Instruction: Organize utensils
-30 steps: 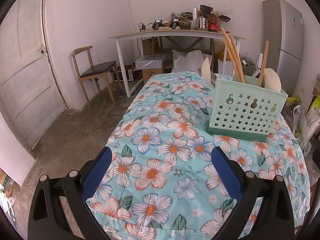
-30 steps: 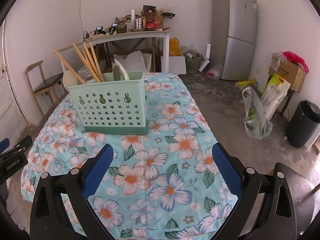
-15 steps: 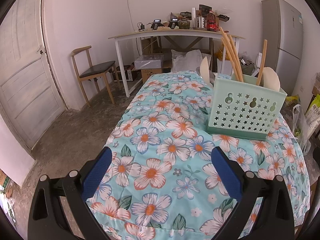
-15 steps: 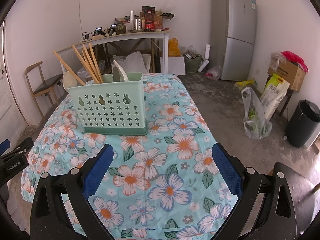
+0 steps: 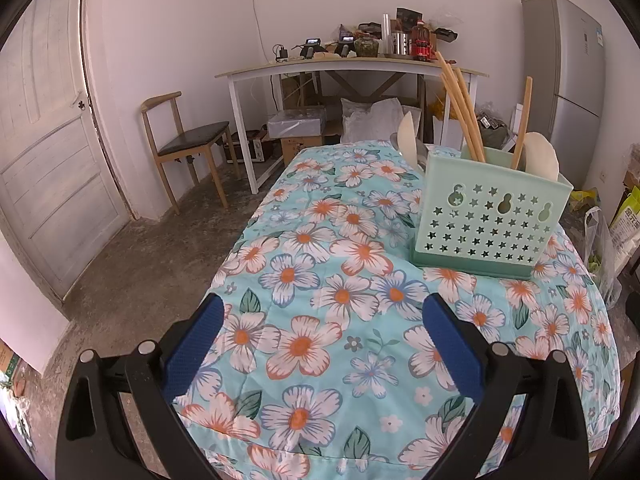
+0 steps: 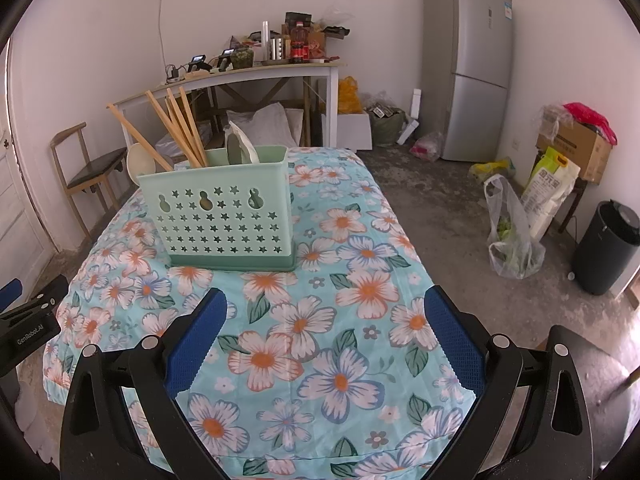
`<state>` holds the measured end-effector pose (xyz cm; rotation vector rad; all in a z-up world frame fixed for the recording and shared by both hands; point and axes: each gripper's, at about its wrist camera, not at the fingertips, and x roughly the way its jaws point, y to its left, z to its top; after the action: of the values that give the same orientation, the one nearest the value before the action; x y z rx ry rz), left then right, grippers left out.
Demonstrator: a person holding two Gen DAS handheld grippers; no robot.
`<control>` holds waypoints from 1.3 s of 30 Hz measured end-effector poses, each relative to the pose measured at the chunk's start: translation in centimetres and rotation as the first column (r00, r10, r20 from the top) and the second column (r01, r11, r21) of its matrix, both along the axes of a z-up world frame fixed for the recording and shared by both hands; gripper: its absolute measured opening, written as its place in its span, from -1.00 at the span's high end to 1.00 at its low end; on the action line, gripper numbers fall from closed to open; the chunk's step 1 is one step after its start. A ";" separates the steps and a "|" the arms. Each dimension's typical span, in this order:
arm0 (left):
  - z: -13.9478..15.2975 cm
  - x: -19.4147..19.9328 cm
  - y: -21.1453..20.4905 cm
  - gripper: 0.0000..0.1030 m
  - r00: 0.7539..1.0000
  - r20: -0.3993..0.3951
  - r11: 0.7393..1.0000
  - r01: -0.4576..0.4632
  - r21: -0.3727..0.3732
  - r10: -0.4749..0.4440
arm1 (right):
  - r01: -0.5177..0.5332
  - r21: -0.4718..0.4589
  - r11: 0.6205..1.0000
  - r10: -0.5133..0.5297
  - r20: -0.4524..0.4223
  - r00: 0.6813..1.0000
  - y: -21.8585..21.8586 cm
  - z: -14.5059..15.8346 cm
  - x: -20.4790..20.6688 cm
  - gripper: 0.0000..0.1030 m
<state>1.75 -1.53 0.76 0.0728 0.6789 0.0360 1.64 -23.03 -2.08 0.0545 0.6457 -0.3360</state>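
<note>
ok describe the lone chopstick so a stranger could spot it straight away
Find the floral tablecloth, then the mint-green caddy with star cutouts standing on it. The lone chopstick stands beside the pale spoon, apart from the chopstick bundle leaning the other way.

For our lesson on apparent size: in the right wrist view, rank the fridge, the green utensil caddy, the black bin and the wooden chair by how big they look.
1. Green utensil caddy; nearness inflates it.
2. Fridge, close behind.
3. Wooden chair.
4. Black bin, close to the chair.
</note>
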 end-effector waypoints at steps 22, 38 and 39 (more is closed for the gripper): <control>0.0 0.0 -0.1 -0.89 1.000 0.001 1.000 -0.001 0.000 0.001 | -0.001 0.000 1.000 0.001 0.001 1.000 0.2 0.1 0.0 -0.84; -0.2 0.0 -0.1 -0.89 1.000 -0.002 1.000 0.001 0.003 -0.001 | -0.001 0.001 1.000 0.001 0.001 1.000 0.3 0.2 0.1 -0.84; -0.1 0.0 -0.1 -0.89 1.000 -0.002 1.000 0.001 0.002 -0.001 | -0.001 0.002 1.000 0.001 0.000 1.000 0.3 0.2 0.1 -0.84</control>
<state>1.74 -1.62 0.61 0.0754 0.6807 0.0358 1.73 -22.73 -1.89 0.0557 0.6458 -0.3341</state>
